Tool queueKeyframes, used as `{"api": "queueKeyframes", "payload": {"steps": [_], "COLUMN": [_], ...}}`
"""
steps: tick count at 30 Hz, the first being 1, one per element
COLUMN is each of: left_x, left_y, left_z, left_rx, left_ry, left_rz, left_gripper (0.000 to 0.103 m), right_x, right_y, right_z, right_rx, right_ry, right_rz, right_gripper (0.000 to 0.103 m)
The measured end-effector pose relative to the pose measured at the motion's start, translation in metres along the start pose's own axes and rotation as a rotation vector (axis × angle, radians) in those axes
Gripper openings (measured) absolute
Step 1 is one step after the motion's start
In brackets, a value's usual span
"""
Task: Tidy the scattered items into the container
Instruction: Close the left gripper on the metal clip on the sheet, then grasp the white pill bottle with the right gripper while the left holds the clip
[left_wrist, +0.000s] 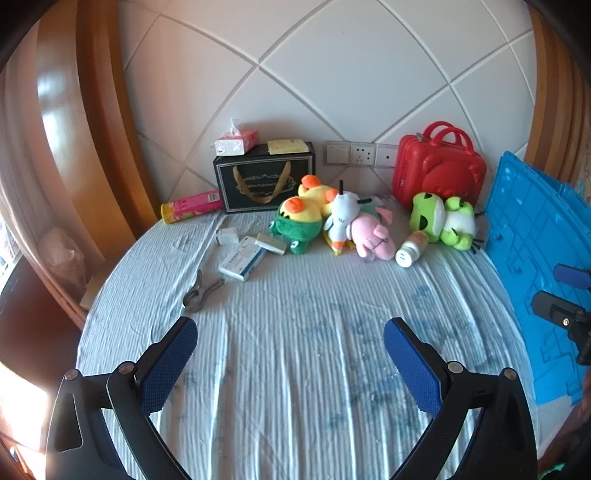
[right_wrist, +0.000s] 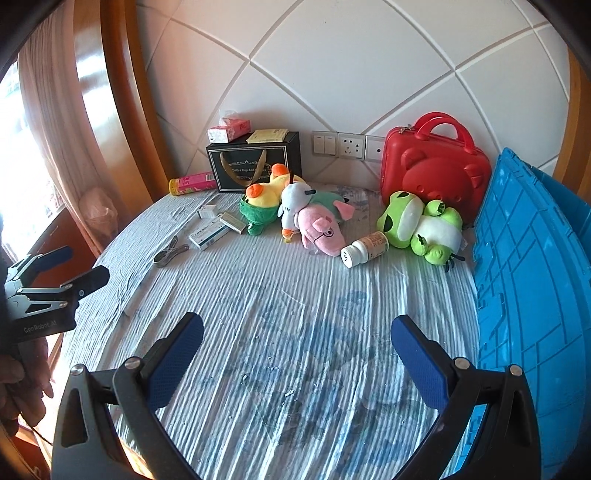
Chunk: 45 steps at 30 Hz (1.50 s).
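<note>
Scattered on the ribbed light-blue bedsheet (left_wrist: 288, 314) lie a yellow and green plush (left_wrist: 303, 218), a white plush (left_wrist: 341, 219), a pink pig plush (left_wrist: 371, 238), a green frog plush (left_wrist: 443, 219), a white pill bottle (left_wrist: 410, 251), small medicine boxes (left_wrist: 243, 256) and metal pliers (left_wrist: 201, 291). A blue plastic crate (right_wrist: 532, 280) stands at the right edge. My left gripper (left_wrist: 290, 332) hovers open over bare sheet, well short of the toys. My right gripper (right_wrist: 297, 332) is open too, empty, with the crate beside its right finger. In the right wrist view the pig plush (right_wrist: 321, 229) and bottle (right_wrist: 364, 249) lie straight ahead.
A red bear-shaped case (left_wrist: 439, 171), a black gift box (left_wrist: 264, 179) bearing a tissue pack (left_wrist: 236, 142), and a pink tube (left_wrist: 192, 206) line the padded headboard. Wall sockets (left_wrist: 356, 153) sit behind. A wooden frame and curtain close off the left. A hand (right_wrist: 22, 384) holds the left gripper's handle.
</note>
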<state>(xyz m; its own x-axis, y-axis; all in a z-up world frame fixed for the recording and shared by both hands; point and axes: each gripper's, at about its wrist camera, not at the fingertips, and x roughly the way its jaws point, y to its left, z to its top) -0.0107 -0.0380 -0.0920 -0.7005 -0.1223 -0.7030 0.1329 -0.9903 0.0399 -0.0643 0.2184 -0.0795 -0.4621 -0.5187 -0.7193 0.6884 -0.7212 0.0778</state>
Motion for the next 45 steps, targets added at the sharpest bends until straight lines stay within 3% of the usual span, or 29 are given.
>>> {"api": "queueKeyframes", "payload": {"steps": [7,14,20,24,27,28,29,38,45], "left_x": [0.067,0.165,0.259,0.306,0.335,0.341,0.346,0.326,0.299], "left_y": [0.062,0.122,0.163,0.184,0.187,0.187,0.187,0.191,0.186], "left_z": [-0.005,-0.008,-0.017,-0.021,-0.024,-0.028,-0.030,-0.038,-0.041], "left_rx": [0.004,0.044,0.066,0.053,0.084,0.100,0.108,0.105,0.095], "left_ry": [-0.006,-0.014,0.025,0.057,0.102,0.117,0.129,0.095,0.063], "left_rz": [0.040,0.040,0.047,0.017,-0.005,-0.007,-0.006,-0.024,-0.031], "left_gripper": [0.102,0.102,0.102,0.098,0.077,0.056,0.043,0.041,0.041], "right_x": [0.056,0.129,0.168,0.184,0.191,0.194,0.196,0.214,0.250], "right_y": [0.012,0.028,0.046,0.056,0.059,0.060,0.060,0.056,0.025], "right_z": [0.007,0.010,0.005,-0.008,-0.016,-0.018,-0.020,-0.012,0.013], "right_rx": [0.003,0.034,0.043,0.035,0.039,0.042,0.045,0.042,0.028], "right_ry": [0.028,0.047,0.068,0.113,0.143,0.151,0.159,0.167,0.147], "right_rz": [-0.064,-0.133,-0.152,-0.167,-0.180,-0.185,-0.188,-0.211,-0.297], "right_gripper": [0.103,0.103,0.103,0.103,0.103,0.103,0.103,0.103,0.103]}}
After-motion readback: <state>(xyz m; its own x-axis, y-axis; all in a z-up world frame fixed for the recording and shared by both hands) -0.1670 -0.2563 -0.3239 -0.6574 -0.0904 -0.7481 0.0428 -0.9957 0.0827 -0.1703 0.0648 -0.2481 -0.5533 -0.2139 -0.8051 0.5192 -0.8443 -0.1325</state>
